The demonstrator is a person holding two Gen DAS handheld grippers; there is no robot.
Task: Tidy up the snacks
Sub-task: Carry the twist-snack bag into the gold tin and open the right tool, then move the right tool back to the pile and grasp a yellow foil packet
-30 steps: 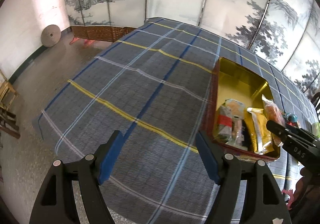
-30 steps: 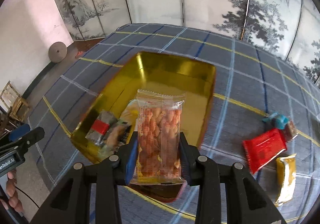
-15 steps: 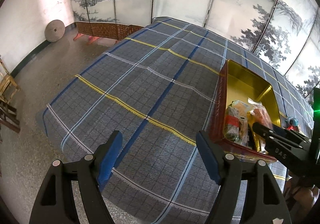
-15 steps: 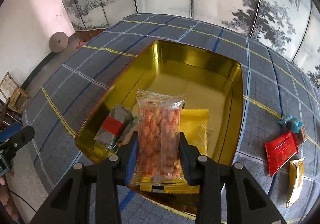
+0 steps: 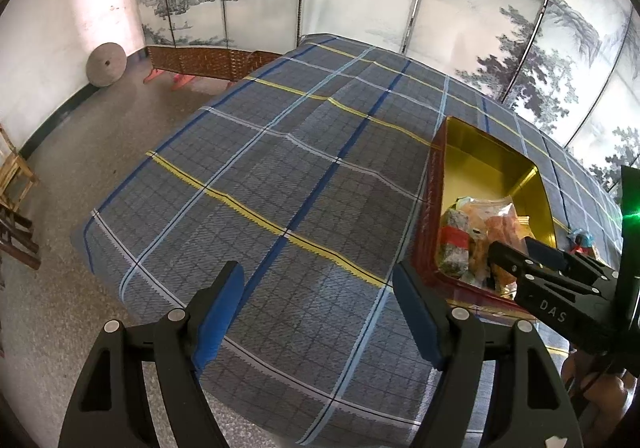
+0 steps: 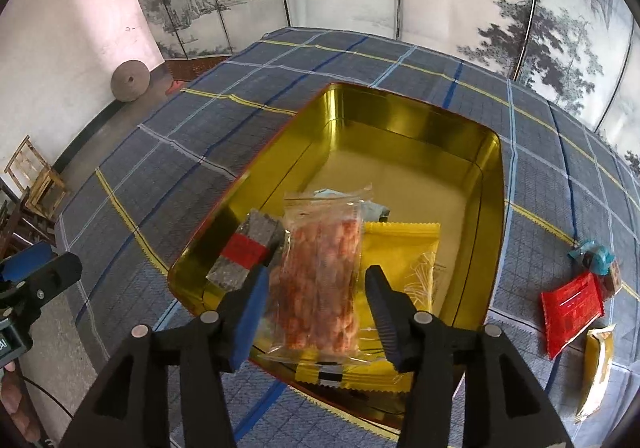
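A gold tin tray sits on the plaid tablecloth. In it lie a grey pack with a red band, a yellow pack and a clear pack of orange snacks. My right gripper is open, its fingers spread either side of the clear pack, which rests in the tray's near end. My left gripper is open and empty above the tablecloth, left of the tray. The right gripper also shows in the left wrist view.
A red pack, a gold pack and a teal-wrapped snack lie on the cloth right of the tray. The table's left edge drops to a stone floor. Painted screens stand behind.
My right gripper has opened and let go of the clear orange snack pack, which now lies in the tray. The left gripper has pulled back a little.
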